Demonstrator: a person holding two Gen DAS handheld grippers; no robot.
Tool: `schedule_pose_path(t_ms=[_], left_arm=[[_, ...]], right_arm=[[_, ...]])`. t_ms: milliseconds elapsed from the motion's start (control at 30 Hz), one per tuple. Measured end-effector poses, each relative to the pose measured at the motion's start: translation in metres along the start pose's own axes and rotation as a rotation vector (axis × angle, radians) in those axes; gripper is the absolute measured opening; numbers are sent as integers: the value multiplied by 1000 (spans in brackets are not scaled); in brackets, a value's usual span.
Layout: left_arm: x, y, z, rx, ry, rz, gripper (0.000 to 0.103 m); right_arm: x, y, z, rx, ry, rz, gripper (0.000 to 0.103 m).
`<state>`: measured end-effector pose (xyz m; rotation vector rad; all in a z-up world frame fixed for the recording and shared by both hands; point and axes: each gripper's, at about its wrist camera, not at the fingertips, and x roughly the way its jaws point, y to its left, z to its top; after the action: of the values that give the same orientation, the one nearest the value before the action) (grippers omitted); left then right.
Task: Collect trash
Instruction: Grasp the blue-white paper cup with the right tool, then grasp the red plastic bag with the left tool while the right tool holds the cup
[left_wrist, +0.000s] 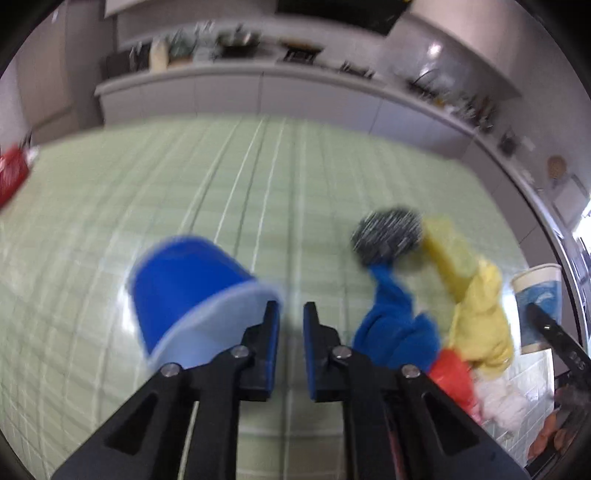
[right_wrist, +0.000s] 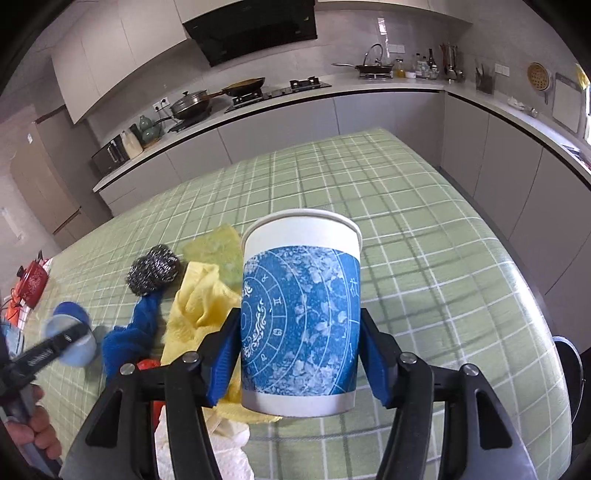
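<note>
A blue plastic cup (left_wrist: 184, 280) lies tipped on the green checked tablecloth (left_wrist: 221, 184), its pale mouth towards me. My left gripper (left_wrist: 291, 310) is shut with only tablecloth showing in the narrow gap; its left finger overlaps the cup's rim and the cup stays outside the jaws. In the right wrist view the blue cup (right_wrist: 72, 314) is blurred under that gripper. My right gripper (right_wrist: 299, 332) is shut on an upright white paper cup with a blue pattern (right_wrist: 301, 302), one pad pressed on each side. The paper cup (left_wrist: 537, 295) also shows at the right edge of the left wrist view.
A steel scourer (right_wrist: 155, 269), a blue cloth (right_wrist: 129, 332), a yellow cloth (right_wrist: 199, 295), a red-orange scrap (left_wrist: 450, 373) and white paper towel (right_wrist: 221, 454) lie between the cups. A red item (right_wrist: 33, 280) sits at the table's left edge. Kitchen counters run behind.
</note>
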<state>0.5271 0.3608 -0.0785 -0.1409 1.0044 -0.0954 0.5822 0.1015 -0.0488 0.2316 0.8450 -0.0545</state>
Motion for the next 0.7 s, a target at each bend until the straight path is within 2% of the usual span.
schedule_pose_path(t_ms=[33, 67, 100, 167, 300, 467, 567, 700], left_arm=[[1, 2, -2, -10, 13, -1, 25], [-4, 5, -6, -15, -7, 15, 36], [-9, 8, -8, -16, -34, 29, 54], [-17, 14, -13, -27, -73, 61, 69], [-30, 30, -18, -61, -90, 35, 69], [-49, 39, -21, -54, -128, 67, 69], [-51, 52, -23, -81, -122, 82, 69], [-63, 52, -20, -100, -146, 58, 69]], right_arm=[[-2, 0, -2, -1, -3, 1, 62], [-4, 0, -3, -2, -6, 2, 62], [-6, 2, -4, -6, -12, 0, 62], [-7, 3, -5, -4, -11, 9, 62], [-8, 12, -5, -15, -16, 13, 63], [-9, 21, -6, -28, -17, 46, 63], [-8, 30, -7, -41, -16, 65, 63], [-9, 37, -9, -49, -16, 84, 63]])
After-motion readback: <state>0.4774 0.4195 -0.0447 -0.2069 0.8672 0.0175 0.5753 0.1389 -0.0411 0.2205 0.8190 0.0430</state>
